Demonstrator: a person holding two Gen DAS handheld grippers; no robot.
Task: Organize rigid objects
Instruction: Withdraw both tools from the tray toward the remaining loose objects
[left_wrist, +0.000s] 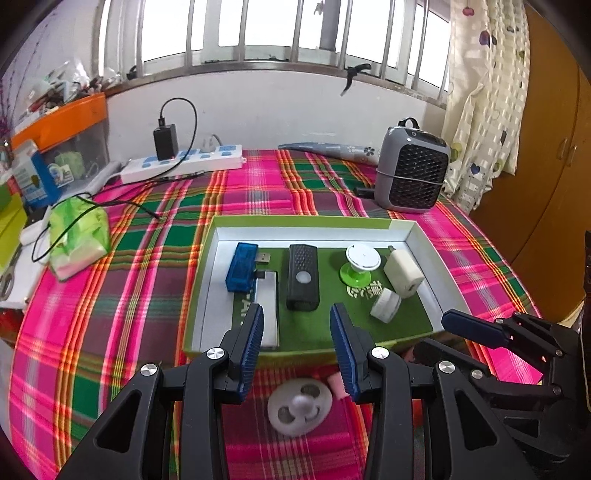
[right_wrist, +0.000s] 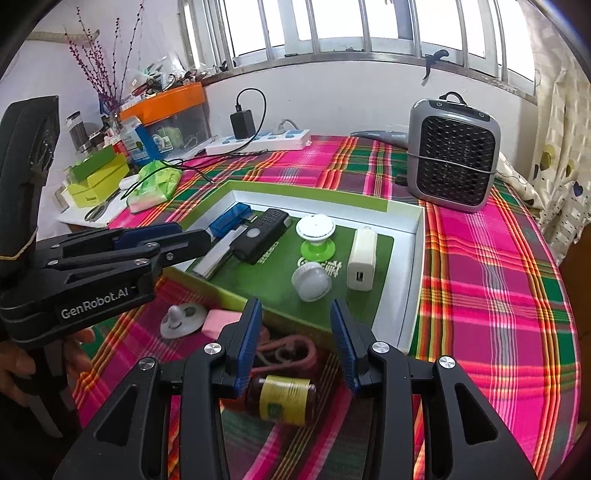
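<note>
Where the plaid cloth (left_wrist: 110, 332) runs toward the lens, both views lose much of it behind the black arms of the tools. On the tabletop stands a grey fan heater (left_wrist: 412, 171), and nearer lies a shallow green-rimmed box (left_wrist: 295, 221) with white inner walls and a green floor. Inside it, from one side to the other: a blue translucent adapter (left_wrist: 242, 266) touching a silver flat stick (left_wrist: 266, 310), a black remote-like unit (left_wrist: 303, 277), a white disc on a green foot (left_wrist: 360, 264), a white charger block (left_wrist: 402, 273), and a small white round cap (left_wrist: 386, 304). Printed characters on the box floor are too small to read.

Outside the box, just beside its near wall, lie a white round plug (left_wrist: 300, 406), a pink block (left_wrist: 338, 384) partly hidden by a finger, a pink cord (right_wrist: 288, 350) and a brown bottle with a yellow label (right_wrist: 282, 400), half covered by a pad.

Left tool (left_wrist: 297, 350): fingers apart, holding nothing, above the plug. Right tool (right_wrist: 295, 345): fingers likewise apart and empty, over the bottle.
</note>
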